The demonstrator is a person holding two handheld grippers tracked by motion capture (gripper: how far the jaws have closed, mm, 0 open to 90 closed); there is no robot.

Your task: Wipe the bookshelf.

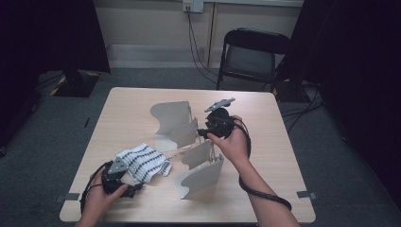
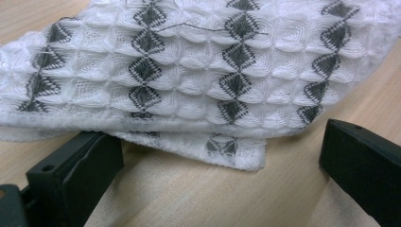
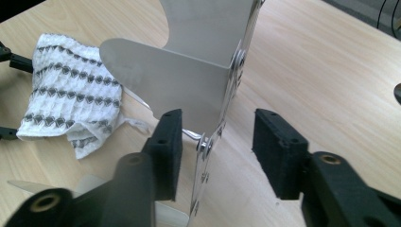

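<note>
We've got the right gripper [image 3: 215, 156] released with jaws straddling the metal rack's [image 1: 189, 142] centre plate at table centre, left gripper [image 2: 213, 165] unclenched by the towel [image 1: 142, 161] at 8 o'clock; clamp off-centre and the thin plate skews — rack tips.

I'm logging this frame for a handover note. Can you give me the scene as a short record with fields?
surface: light wooden table
cloth: white waffle towel with dark diamond pattern, folded, lying flat
metal piece: silvery bladed metal stand, upright at table centre
left gripper: at the towel's near edge, jaws open, towel not gripped
right gripper: jaws open on either side of the stand's riveted edge, not pressing on it
background: black folding chair
</note>
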